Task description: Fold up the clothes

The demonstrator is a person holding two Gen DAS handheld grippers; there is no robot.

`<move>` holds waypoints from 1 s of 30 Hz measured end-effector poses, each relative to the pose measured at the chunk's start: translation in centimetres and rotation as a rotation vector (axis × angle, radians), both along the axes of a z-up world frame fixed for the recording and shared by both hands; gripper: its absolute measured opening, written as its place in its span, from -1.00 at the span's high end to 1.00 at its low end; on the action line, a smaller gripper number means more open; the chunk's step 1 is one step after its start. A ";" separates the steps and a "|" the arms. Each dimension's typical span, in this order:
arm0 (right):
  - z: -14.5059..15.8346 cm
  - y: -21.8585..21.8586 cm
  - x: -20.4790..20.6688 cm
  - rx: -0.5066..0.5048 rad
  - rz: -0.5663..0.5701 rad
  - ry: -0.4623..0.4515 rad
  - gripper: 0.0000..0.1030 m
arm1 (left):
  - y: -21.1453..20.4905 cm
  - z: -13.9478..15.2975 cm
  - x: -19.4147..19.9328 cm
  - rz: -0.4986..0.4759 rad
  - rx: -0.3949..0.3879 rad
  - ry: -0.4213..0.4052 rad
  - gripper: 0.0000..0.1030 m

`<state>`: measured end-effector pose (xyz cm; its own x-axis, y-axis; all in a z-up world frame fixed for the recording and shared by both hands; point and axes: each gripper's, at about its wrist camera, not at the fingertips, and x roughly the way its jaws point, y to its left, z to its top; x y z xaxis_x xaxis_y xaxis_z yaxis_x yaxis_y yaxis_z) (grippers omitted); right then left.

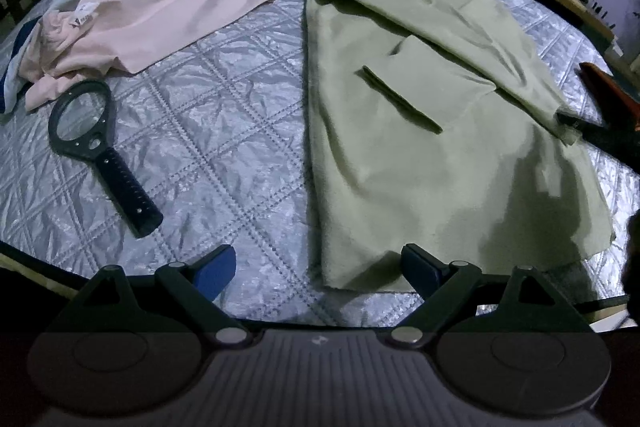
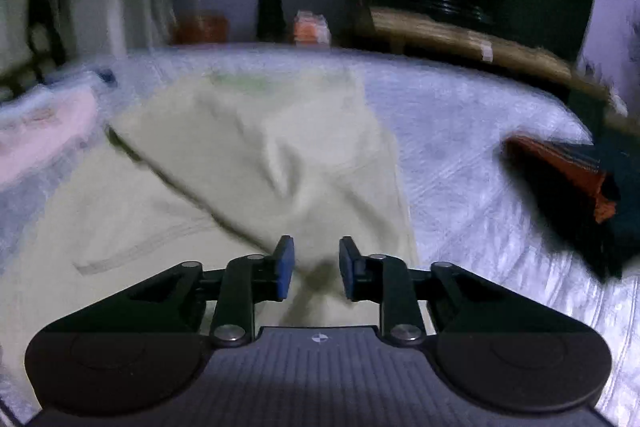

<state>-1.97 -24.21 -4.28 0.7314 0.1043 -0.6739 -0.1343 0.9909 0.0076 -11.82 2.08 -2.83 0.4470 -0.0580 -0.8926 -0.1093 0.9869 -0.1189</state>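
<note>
A pale green shirt (image 1: 400, 155) lies spread on the silver quilted bed (image 1: 224, 131), its right side folded over toward the middle and one sleeve (image 1: 416, 87) lying across the body. My left gripper (image 1: 316, 267) stands open wide at the bed's near edge, straddling the shirt's lower left corner without touching it. In the blurred right wrist view, the green shirt (image 2: 240, 155) lies just ahead and below. My right gripper (image 2: 316, 267) hangs over the shirt's right edge, its blue pads (image 2: 285, 265) apart with nothing pinched between them.
A crumpled pink garment (image 1: 160, 19) over light blue and navy cloth lies at the far left. A black magnifying glass (image 1: 84, 115) rests near it. An orange-and-black object (image 2: 560, 179) sits at the bed's right side. Wooden furniture and dark shelves stand behind the bed.
</note>
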 end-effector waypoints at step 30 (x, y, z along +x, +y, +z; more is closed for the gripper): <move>6.3 16.0 15.7 0.353 0.169 0.116 -0.06 | 7.4 3.2 1.0 0.308 -0.023 -0.068 -0.70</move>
